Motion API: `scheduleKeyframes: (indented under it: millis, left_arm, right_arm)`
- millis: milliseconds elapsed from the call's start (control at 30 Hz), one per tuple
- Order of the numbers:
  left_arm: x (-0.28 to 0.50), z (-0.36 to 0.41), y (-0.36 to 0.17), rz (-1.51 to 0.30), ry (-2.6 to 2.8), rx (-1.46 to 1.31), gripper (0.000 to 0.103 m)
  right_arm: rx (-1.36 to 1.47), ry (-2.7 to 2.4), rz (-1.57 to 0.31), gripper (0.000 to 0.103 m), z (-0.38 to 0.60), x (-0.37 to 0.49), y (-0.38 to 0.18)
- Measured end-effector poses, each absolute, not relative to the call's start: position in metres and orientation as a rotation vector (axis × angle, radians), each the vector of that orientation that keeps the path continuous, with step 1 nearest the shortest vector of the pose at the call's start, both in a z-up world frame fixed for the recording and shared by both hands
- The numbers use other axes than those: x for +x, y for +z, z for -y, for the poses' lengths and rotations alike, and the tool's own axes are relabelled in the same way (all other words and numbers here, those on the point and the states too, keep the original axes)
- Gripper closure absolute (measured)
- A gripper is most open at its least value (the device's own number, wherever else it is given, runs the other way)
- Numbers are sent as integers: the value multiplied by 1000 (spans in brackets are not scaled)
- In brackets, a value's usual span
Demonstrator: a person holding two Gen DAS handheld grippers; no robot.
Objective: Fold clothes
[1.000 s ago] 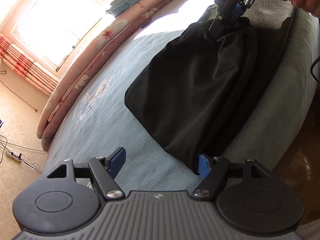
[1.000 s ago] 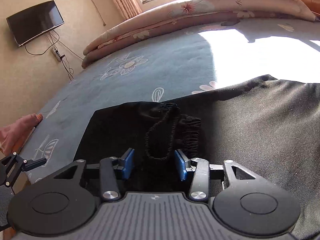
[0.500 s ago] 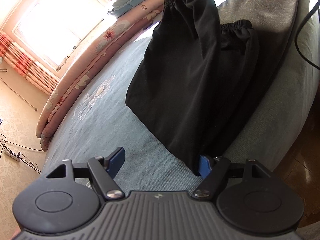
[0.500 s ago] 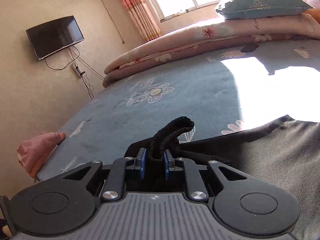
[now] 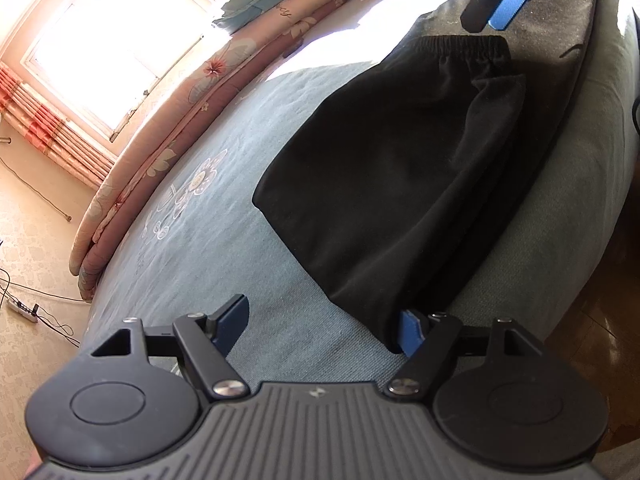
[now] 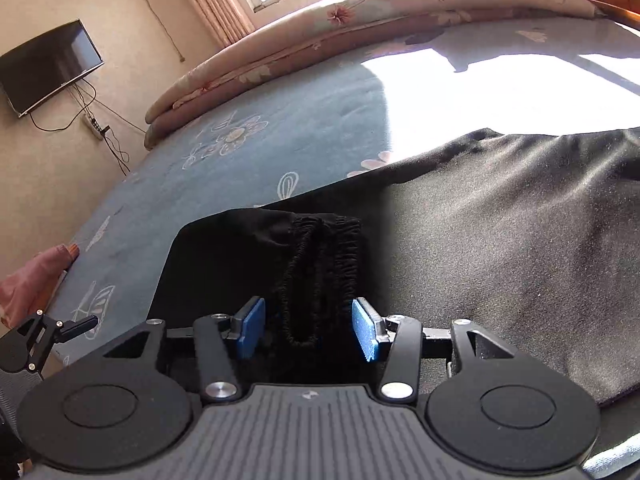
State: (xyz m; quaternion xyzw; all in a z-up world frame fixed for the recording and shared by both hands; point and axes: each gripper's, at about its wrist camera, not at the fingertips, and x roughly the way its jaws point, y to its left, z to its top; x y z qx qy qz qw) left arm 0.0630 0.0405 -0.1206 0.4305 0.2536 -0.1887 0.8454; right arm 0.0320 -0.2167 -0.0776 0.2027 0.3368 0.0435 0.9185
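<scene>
Now the black garment lies folded on the blue-grey bedspread, close to the bed's near edge, its elastic waistband flat at the far end and its lower corner reaching the left gripper. That gripper's tongs stand wide apart; the right pad touches the hem corner but nothing is pinched between them. Beyond the cloth's left edge the bedspread runs bare and open as far as the rolled floral quilt under the window, leaving plenty of room on that side; on the right, only a narrow strip of bed separates the garment from the drop to the floor. Seen from the right wrist, the right gripper has its tongs spreading apart, the gathered waistband and its loop of cord lying between the blue pads without being pressed. Half a second ago those pads were clamped on the cord and held the waistband lifted high; since then the waistband has come down onto the fabric, while the left gripper has kept its place.
</scene>
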Motion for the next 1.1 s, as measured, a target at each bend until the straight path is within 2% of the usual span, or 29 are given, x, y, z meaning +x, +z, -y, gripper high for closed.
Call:
scheduleKeyframes:
  millis: [233, 467, 533, 633, 733, 867, 1100]
  left_arm:
    - [54, -45, -93, -589, -492, 846, 27]
    - [68, -50, -45, -588, -621, 578, 24]
    - [78, -39, -46, -594, -652, 539, 23]
    - [95, -19, -67, -651, -692, 530, 23]
    - [105, -9, -95, -757, -664, 536, 23]
    - [118, -30, -105, -901, -624, 334, 21]
    - [125, -46, -84, -938, -615, 278, 19]
  right_arm:
    - [319, 150, -617, 51, 208, 36, -62]
    - [179, 309, -662, 53, 172, 52, -72]
    - [167, 276, -694, 55, 170, 59, -81]
    - [221, 251, -722, 63, 184, 58, -88]
    - [230, 249, -684, 64, 194, 50, -78]
    - [212, 259, -637, 75, 201, 57, -57]
    - [92, 346, -651, 75, 168, 125, -55]
